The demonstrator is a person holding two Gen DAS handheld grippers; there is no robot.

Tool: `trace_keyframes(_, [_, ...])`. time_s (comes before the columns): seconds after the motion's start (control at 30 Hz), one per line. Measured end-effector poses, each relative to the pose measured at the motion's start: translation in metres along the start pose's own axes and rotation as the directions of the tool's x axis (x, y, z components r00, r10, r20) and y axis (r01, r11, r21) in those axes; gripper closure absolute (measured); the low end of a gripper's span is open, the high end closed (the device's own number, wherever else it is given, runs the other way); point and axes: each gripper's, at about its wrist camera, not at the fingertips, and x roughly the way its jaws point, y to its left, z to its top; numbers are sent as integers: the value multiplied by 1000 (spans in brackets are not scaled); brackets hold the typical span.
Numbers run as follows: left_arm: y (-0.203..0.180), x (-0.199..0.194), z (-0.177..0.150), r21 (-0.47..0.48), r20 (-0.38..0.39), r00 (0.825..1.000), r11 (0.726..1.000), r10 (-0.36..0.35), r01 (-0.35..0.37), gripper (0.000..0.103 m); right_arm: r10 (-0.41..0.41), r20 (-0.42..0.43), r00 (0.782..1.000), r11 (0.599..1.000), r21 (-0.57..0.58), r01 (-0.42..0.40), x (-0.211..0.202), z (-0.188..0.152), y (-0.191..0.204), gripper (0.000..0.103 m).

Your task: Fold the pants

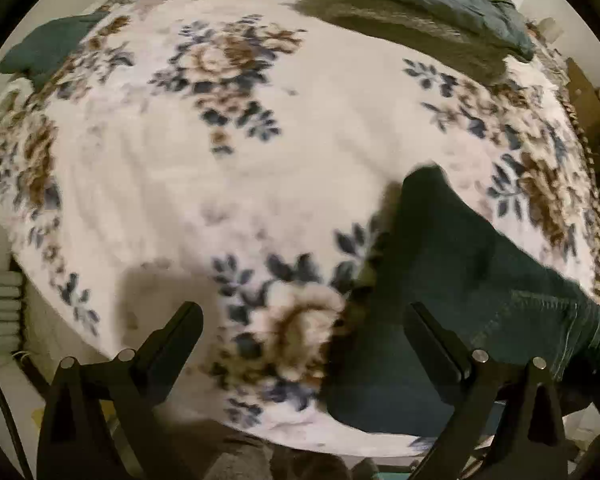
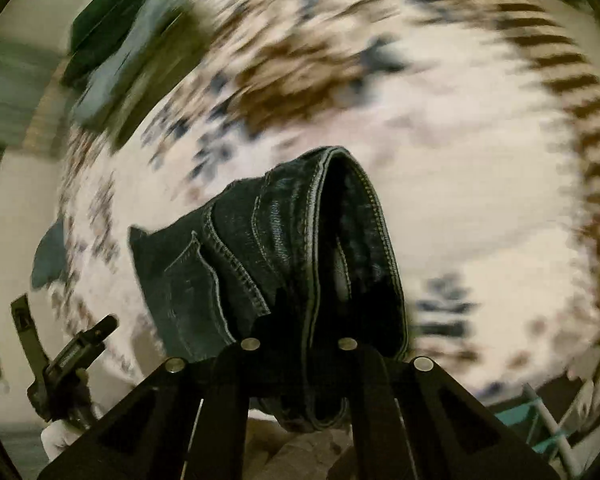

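Jeans (image 2: 284, 264) dark denim, waistband end pinched in right gripper (image 2: 304, 344), jaws clamped on cloth, lifted above floral blanket (image 1: 260, 160) on bed. Left gripper (image 1: 304, 320) jaws wide, empty, hovering over blanket; jeans lie at its 4 o'clock. Folded garments (image 1: 440, 4) stacked at 1 o'clock. Judgement: fold barely begun, pants not yet laid flat; smoothing and every fold remain.

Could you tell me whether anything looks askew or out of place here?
Nothing looks damaged or spilled. The dark jeans are bunched at the waistband in the shut right gripper instead of lying flat on the floral blanket; the left gripper is open and empty.
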Motion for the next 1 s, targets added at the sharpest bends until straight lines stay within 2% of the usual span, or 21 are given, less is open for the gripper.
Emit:
trace_keyframes(0.07, [-10, 6, 2, 7, -14, 999, 999, -50, 50, 1, -19, -17, 1000, 998, 53, 20, -4, 4, -27, 94])
trace_keyframes(0.13, [-23, 17, 4, 17, -31, 996, 997, -78, 79, 1, 32, -76, 997, 993, 114, -24, 13, 9, -53, 93])
trace_keyframes(0.17, [-29, 23, 6, 17, -40, 995, 995, -96, 96, 1, 38, -87, 995, 993, 119, -27, 20, 12, -59, 87])
trace_keyframes(0.2, [-36, 30, 9, 13, -53, 992, 993, -113, 114, 1, 31, -101, 994, 993, 119, -19, 28, 16, -64, 73])
trace_keyframes(0.27, [-47, 41, 18, 3, -69, 985, 988, -156, 156, 1, 7, -117, 993, 991, 133, 8, 39, 22, -71, 59])
trace_keyframes(0.33, [-57, 55, 30, -7, -69, 983, 985, -172, 171, 1, -10, -121, 993, 991, 129, 26, 43, 24, -77, 49])
trace_keyframes(0.37, [-61, 61, 34, -7, -73, 981, 984, -178, 178, 1, -45, -128, 991, 992, 113, 59, 47, 24, -79, 38])
trace_keyframes(0.4, [-65, 69, 39, -2, -79, 978, 982, -191, 191, 11, -71, -134, 989, 992, 96, 84, 51, 24, -81, 34])
trace_keyframes(0.43, [-68, 79, 43, 11, -93, 977, 981, -194, 196, 34, -83, -132, 988, 992, 84, 95, 52, 23, -83, 34])
trace_keyframes(0.47, [-69, 90, 45, 24, -118, 967, 973, -226, 230, 45, -84, -129, 988, 993, 73, 94, 54, 23, -85, 33])
trace_keyframes(0.5, [-69, 97, 46, 19, -139, 959, 968, -245, 250, 49, -86, -130, 988, 993, 67, 95, 57, 23, -88, 30])
trace_keyframes(0.57, [-65, 99, 48, 6, -152, 951, 962, -271, 275, 50, -70, -142, 987, 993, 84, 83, 63, 24, -94, 30])
trace_keyframes(0.67, [-63, 80, 45, 36, -147, 946, 954, -290, 299, 44, 33, -147, 989, 986, 167, -9, 59, 24, -101, 28])
trace_keyframes(0.7, [-61, 72, 40, 47, -150, 944, 952, -293, 302, 38, 90, -132, 987, 979, 193, -63, 53, 20, -105, 27])
trace_keyframes(0.73, [-58, 64, 33, 37, -153, 931, 940, -330, 339, 28, 136, -123, 983, 970, 218, -107, 50, 15, -109, 27])
trace_keyframes(0.8, [-52, 57, 16, 10, -170, 905, 917, -391, 398, 9, 269, -100, 958, 930, 287, -231, 47, 0, -118, 18])
trace_keyframes(0.83, [-50, 57, 5, -2, -178, 893, 907, -414, 421, 8, 305, -100, 947, 915, 308, -262, 50, -8, -122, 17])
trace_keyframes(0.9, [-47, 63, -15, -25, -197, 881, 900, -431, 435, 8, 375, -127, 919, 884, 346, -313, 69, -23, -126, 17])
trace_keyframes(1.0, [-42, 91, -40, -121, -245, 842, 877, -480, 465, 7, 445, -148, 883, 846, 394, -360, 109, -33, -125, 17])
